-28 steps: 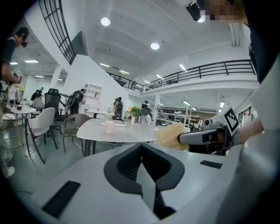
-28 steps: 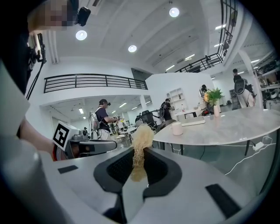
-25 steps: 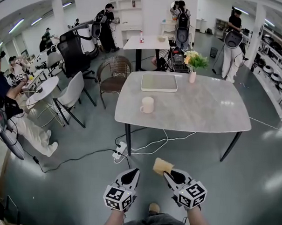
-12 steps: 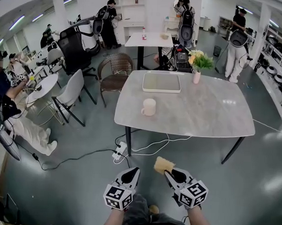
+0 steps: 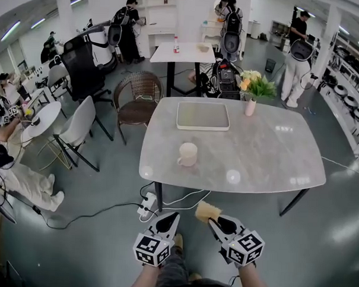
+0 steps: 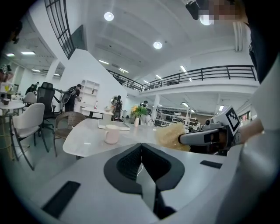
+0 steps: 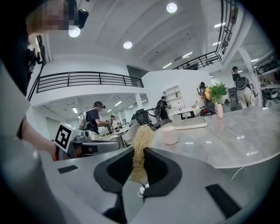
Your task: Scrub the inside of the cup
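A cream cup (image 5: pixel 188 154) with a handle stands upright near the front left of the grey table (image 5: pixel 268 156); it also shows as the cup (image 6: pixel 112 134) and the cup (image 7: pixel 169 135) in the two gripper views. My right gripper (image 5: pixel 215 217) is shut on a yellow sponge (image 5: pixel 207 211), which sticks up between its jaws as the sponge (image 7: pixel 139 144). My left gripper (image 5: pixel 171 217) is shut with nothing in it, jaws pressed together (image 6: pixel 141 151). Both grippers hang in front of the table's near edge, well short of the cup.
A flat tray (image 5: pixel 202 116) lies beyond the cup, and a vase of flowers (image 5: pixel 252 89) stands at the table's far side. A power strip (image 5: pixel 147 205) with cables lies on the floor under the near edge. Chairs (image 5: pixel 134 99) and people stand to the left and behind.
The table and cup have drawn nearer and lower in the head view as the person stepped forward. Both grippers keep their places and grips.
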Demonstrator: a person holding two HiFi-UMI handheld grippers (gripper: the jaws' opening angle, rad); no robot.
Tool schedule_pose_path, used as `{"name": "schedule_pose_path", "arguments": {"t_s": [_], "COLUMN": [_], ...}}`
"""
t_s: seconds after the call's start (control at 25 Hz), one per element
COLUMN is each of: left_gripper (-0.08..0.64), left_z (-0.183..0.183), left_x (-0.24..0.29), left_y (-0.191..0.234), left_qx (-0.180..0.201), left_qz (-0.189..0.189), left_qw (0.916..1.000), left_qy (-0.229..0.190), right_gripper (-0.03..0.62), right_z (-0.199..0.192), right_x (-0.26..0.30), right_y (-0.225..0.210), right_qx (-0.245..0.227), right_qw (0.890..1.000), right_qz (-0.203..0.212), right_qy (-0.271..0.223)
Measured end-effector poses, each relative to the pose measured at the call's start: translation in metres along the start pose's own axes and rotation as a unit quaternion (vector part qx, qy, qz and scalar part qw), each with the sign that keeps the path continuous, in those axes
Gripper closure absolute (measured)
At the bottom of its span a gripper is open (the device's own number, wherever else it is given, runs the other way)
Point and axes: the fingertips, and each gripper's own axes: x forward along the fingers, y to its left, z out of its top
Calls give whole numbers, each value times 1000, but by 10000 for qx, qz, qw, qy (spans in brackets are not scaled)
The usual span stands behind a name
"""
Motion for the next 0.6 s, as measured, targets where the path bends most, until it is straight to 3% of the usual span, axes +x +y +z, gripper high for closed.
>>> {"name": "schedule_pose_path", "arguments": {"t_s": [0.6], "left_gripper": [546], "left_z": [32], "left_x": [91], "left_y": [94], "left_qx": [-147], "left_qz": [-521], "left_qw": [9982], "left_qy": [255], "right_gripper": [529], "right_z": [40], "right_x": [105], "right_y": [-55], "right_qx": [115], "right_qw": [9991], "right_qz": [-352], "right_qy": [214]}}
